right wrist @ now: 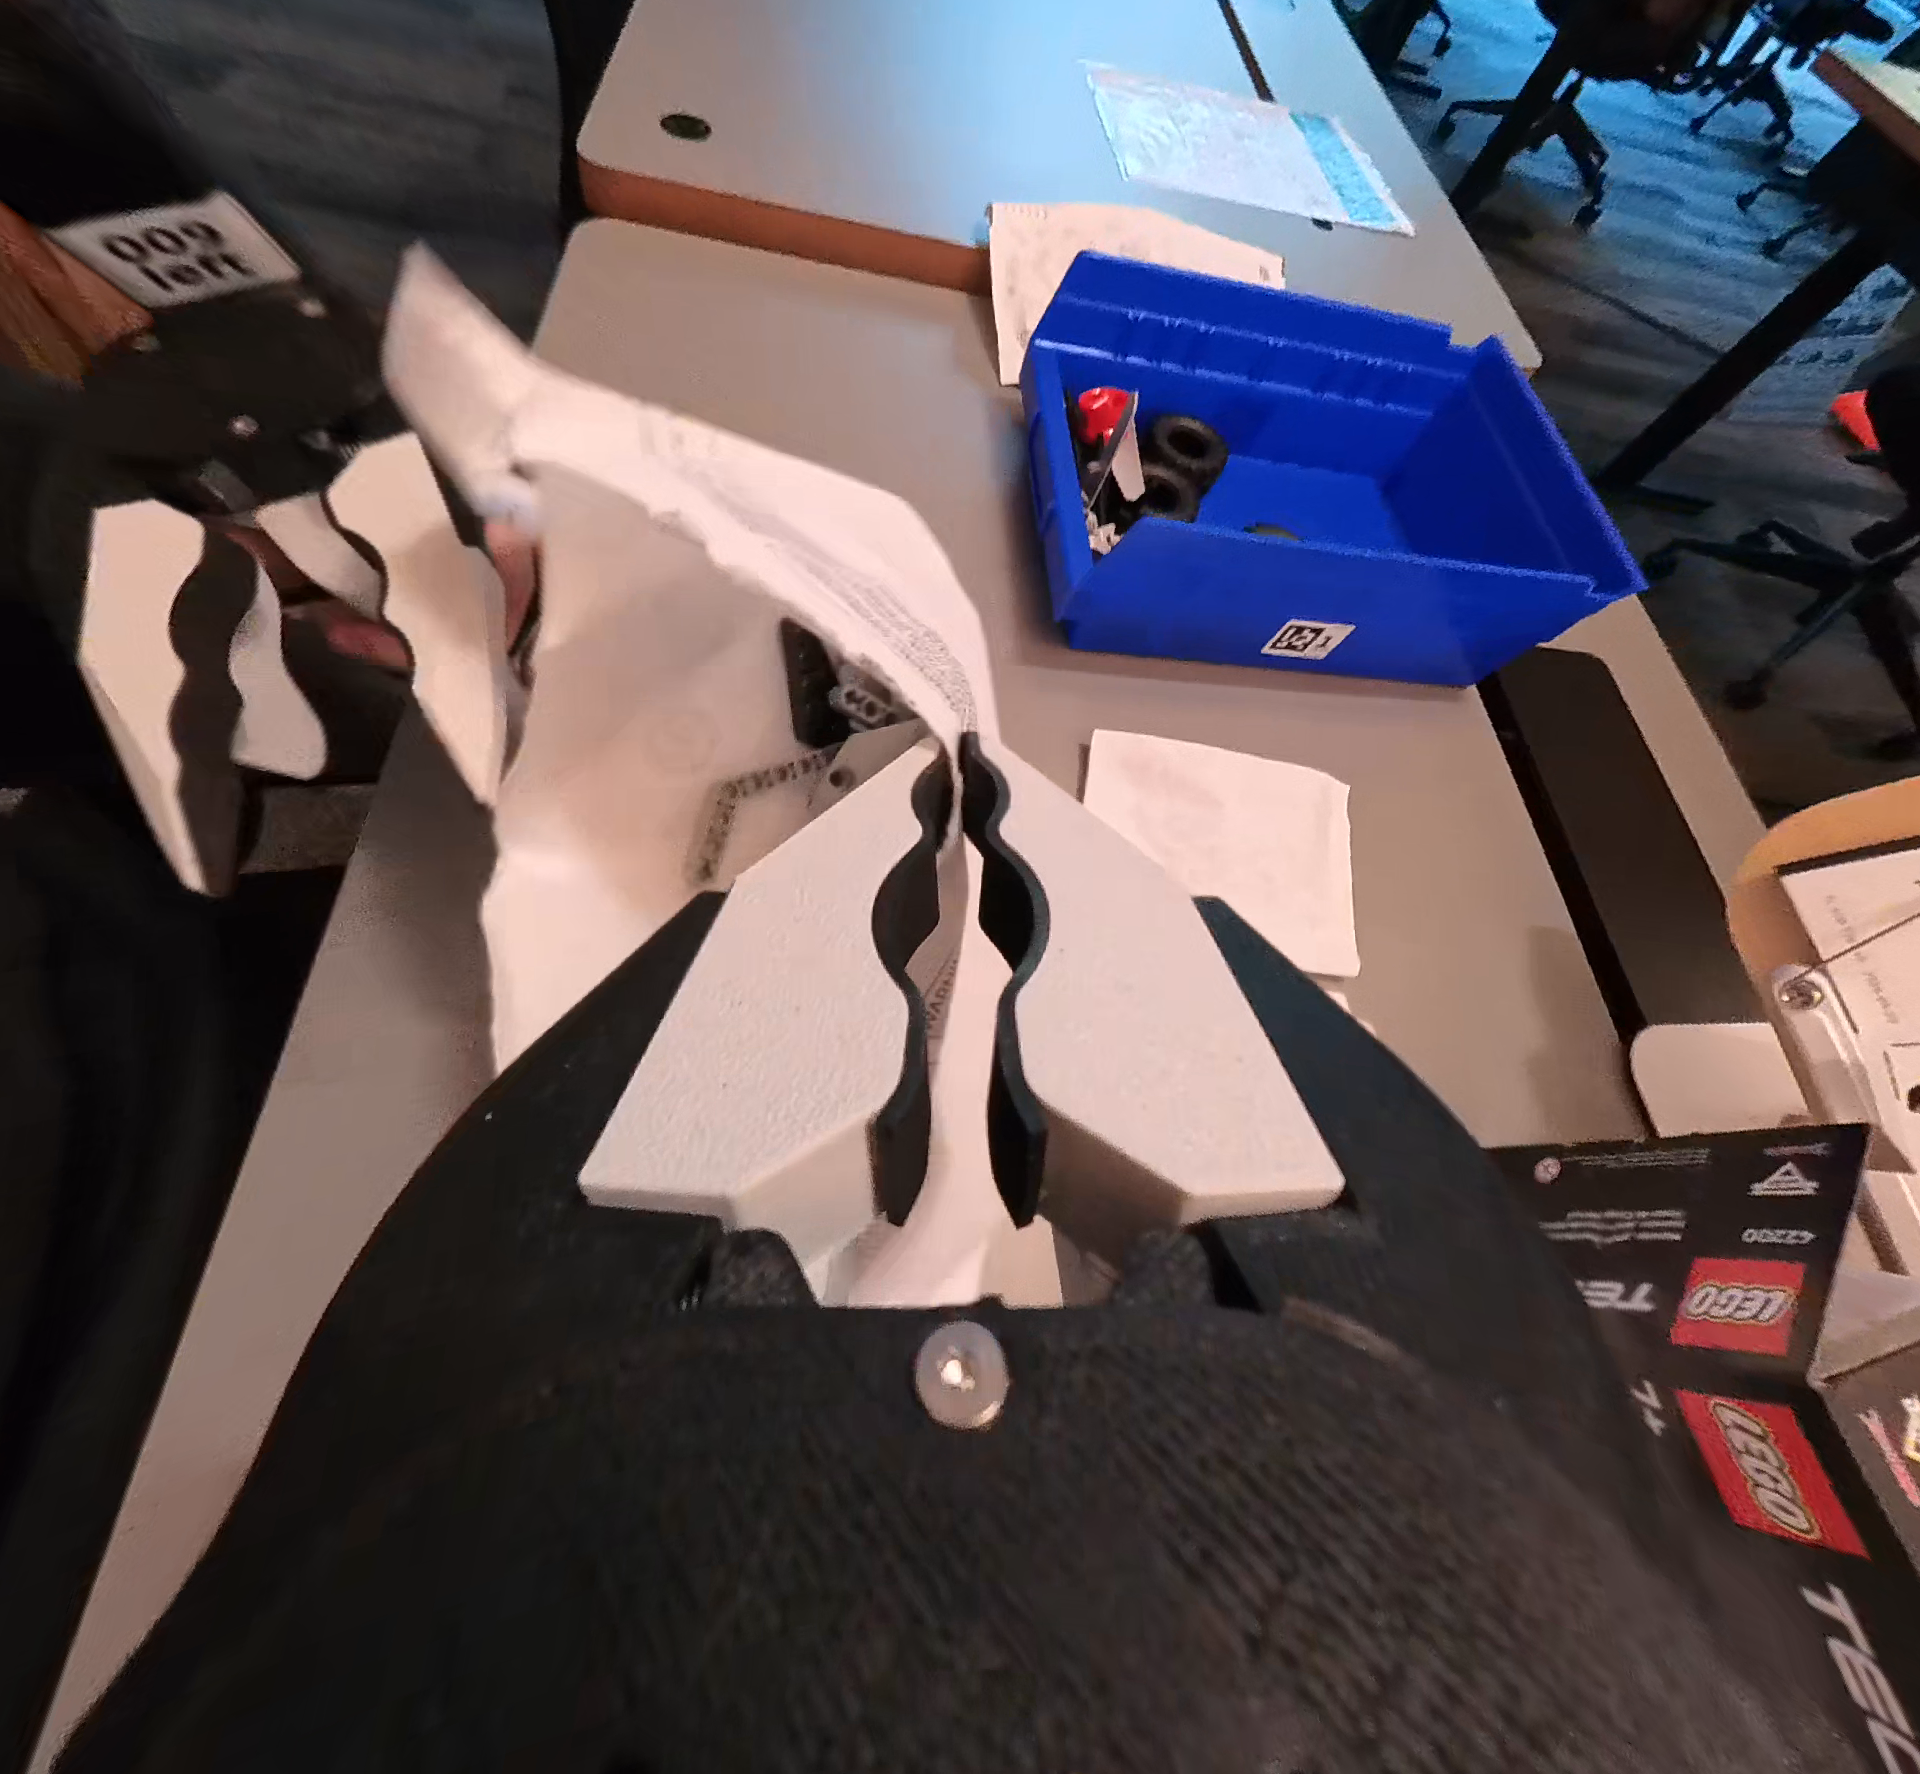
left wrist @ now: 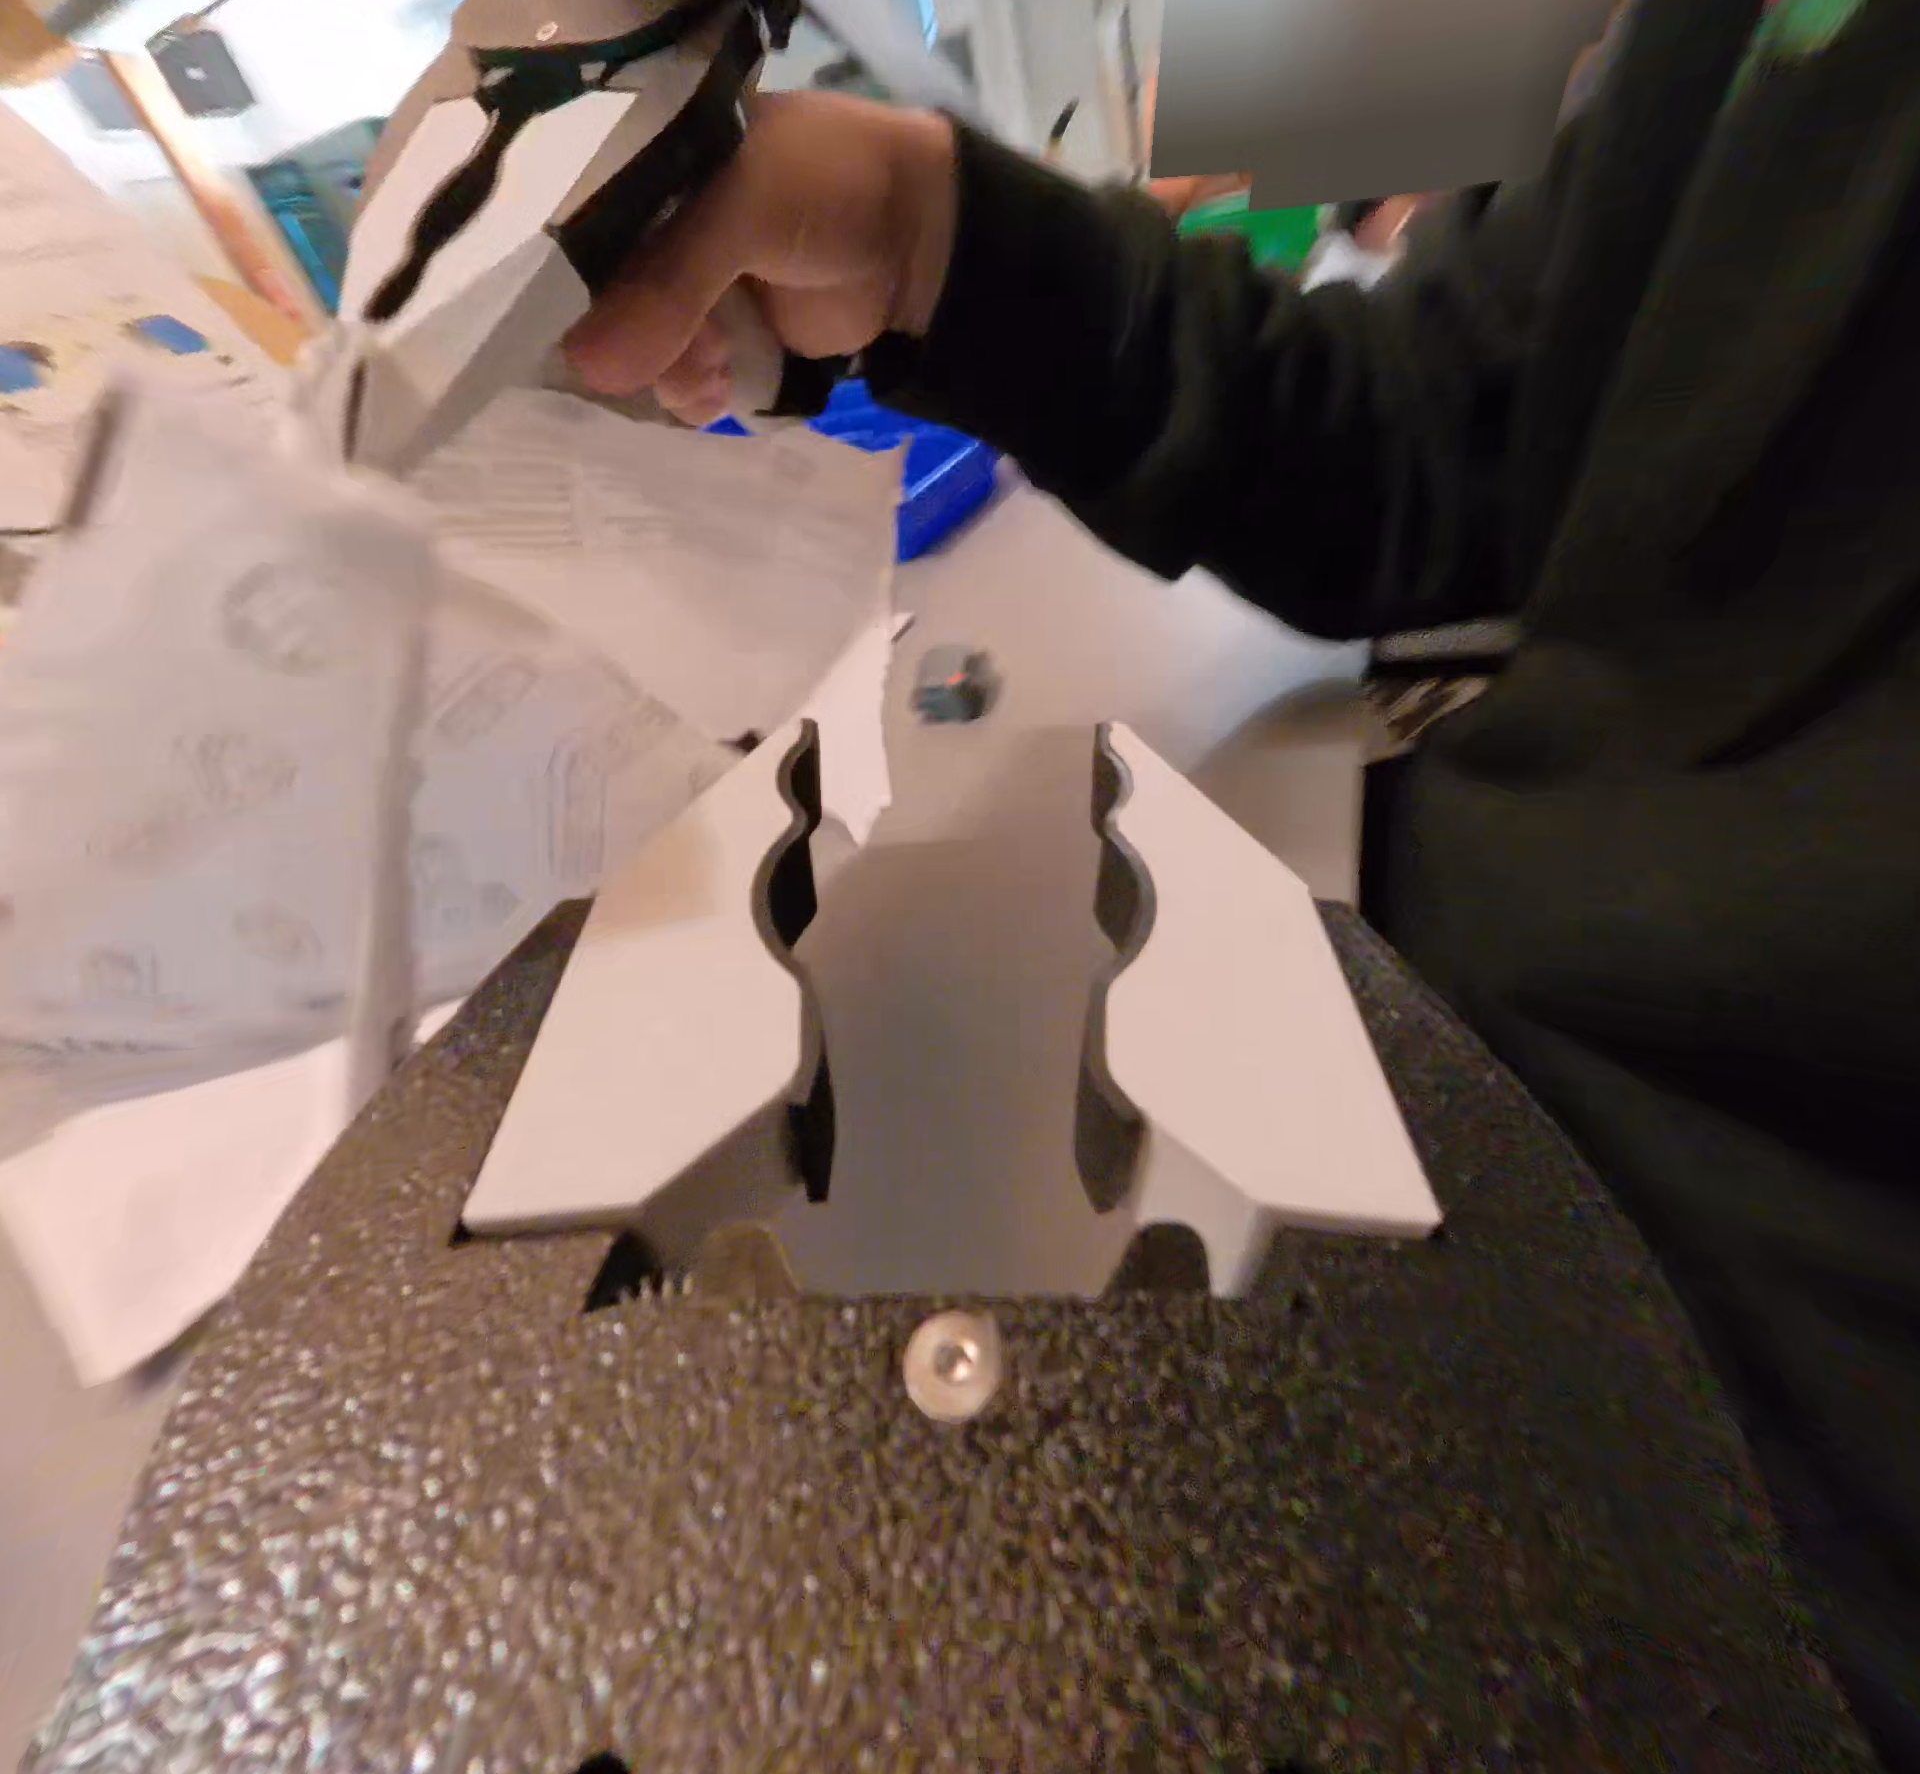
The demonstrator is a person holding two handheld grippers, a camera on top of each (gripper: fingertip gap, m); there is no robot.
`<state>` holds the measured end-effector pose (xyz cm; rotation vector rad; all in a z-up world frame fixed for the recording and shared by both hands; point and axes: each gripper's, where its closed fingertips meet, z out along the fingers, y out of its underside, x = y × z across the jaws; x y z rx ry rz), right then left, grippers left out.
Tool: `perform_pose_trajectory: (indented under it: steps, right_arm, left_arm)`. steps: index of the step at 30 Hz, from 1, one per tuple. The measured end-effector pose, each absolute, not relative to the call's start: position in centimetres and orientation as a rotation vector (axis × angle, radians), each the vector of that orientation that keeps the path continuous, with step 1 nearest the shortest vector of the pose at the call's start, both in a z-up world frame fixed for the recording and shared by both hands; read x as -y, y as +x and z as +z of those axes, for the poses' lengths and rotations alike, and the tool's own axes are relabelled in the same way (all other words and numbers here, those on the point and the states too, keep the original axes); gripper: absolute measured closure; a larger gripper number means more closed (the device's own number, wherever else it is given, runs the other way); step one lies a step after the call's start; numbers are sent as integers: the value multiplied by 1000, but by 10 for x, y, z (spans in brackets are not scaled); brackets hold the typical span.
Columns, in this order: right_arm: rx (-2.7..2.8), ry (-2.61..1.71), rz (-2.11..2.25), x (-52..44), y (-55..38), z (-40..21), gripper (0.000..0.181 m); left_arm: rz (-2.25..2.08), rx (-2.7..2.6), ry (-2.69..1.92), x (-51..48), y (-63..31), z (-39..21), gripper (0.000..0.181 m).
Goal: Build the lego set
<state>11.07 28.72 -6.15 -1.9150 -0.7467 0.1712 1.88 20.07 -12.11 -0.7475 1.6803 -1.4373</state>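
Observation:
A torn white paper bag [right wrist: 665,644] of Lego parts hangs above the table. A black piece [right wrist: 805,675] and a grey beam [right wrist: 769,789] show through the tear. My right gripper [right wrist: 961,758] is shut on the bag's torn edge. It also shows in the left wrist view [left wrist: 353,394], pinching the top of the bag [left wrist: 239,737]. My left gripper [left wrist: 961,758] is open, and a torn flap of the bag lies beside its left finger. It also shows in the right wrist view [right wrist: 343,831], open beside the bag. A small grey part [left wrist: 951,680] lies on the table.
A blue bin [right wrist: 1351,602] with black tyres [right wrist: 1179,467] and a red part [right wrist: 1101,410] stands at the far right of the table. A second white bag [right wrist: 1226,841] lies in front of it. The black Lego box [right wrist: 1714,1309] is at near right. A person's dark sleeve [left wrist: 1299,394] fills the right of the left wrist view.

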Motion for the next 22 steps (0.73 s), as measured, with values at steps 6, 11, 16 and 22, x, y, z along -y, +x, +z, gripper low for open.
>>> perform_pose_trajectory:
  steps: [6,11,16,22]
  right_arm:
    - [739,-1926,132,-297,105,-42,181]
    - [783,-1913,97,-303,92,-28,181]
    - [800,-1906,188,-307,80,-14,181]
    - [840,-1906,355,-309,59,1,181]
  left_arm:
    - [-1679,-1714,-899,-203,8,-143,128]
    - [-1259,-1772,-1154,-233,46,-192,121]
    - [-1167,-1457,-1256,-290,76,-173,107]
    - [-1423,-1170,-840,-302,72,-102,86]
